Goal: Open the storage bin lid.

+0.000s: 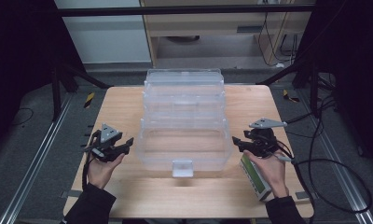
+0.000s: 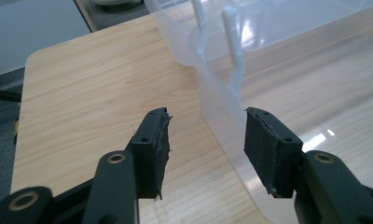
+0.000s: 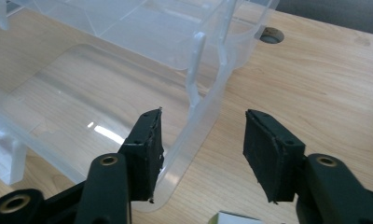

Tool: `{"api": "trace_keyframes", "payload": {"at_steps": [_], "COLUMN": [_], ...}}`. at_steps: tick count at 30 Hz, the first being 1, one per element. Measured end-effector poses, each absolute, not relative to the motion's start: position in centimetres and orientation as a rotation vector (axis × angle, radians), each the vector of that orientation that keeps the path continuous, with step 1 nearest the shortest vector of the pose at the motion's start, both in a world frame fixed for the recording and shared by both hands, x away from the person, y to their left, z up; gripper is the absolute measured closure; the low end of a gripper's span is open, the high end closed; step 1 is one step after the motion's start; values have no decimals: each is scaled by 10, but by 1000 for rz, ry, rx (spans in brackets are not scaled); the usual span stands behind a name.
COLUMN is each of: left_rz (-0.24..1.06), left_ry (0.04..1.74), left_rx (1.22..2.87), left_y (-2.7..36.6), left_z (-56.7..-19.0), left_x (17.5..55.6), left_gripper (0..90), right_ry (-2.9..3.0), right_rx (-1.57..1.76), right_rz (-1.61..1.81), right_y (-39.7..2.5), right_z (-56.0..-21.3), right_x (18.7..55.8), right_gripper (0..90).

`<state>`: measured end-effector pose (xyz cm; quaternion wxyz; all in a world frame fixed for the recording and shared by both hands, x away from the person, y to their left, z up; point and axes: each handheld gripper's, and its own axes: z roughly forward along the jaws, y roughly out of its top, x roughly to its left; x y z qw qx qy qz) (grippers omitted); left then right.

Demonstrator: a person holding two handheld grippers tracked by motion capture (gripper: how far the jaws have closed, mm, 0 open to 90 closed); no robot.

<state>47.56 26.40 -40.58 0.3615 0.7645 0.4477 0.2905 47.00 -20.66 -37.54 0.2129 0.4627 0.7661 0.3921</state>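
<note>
Both claws gaping, left claw [image 1: 128, 142], right claw [image 1: 236, 141], flanking clear tiered box [image 1: 184, 116], long axis running away

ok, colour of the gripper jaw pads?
Black, on both the left gripper and the right gripper; clearest in the two gripper views.

Nothing here can be read. The green and white box [image 1: 254, 176] lying on the table [image 1: 128, 107] under my right hand [image 1: 268, 170] carries some print along its side, but in the high view it is too small and blurred for me to make out any word or number. The clear plastic box [image 1: 184, 121] bears no lettering that I can tell.
</note>
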Motion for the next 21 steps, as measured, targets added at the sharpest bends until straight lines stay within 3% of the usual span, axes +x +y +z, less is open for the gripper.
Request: {"api": "trace_keyframes", "payload": {"at_steps": [10, 21], "left_rz": [762, 771], "left_ry": [1240, 1279], "left_rx": [1962, 1978], "left_y": [292, 297], "left_z": [-422, -431], "left_x": [475, 478], "left_gripper": [430, 409], "right_ry": [2138, 2211], "right_rx": [1325, 1357], "right_rz": [1034, 967], "right_y": [-236, -247], "right_z": [-359, -344], "right_x": [464, 455], "right_gripper": [408, 384]}}
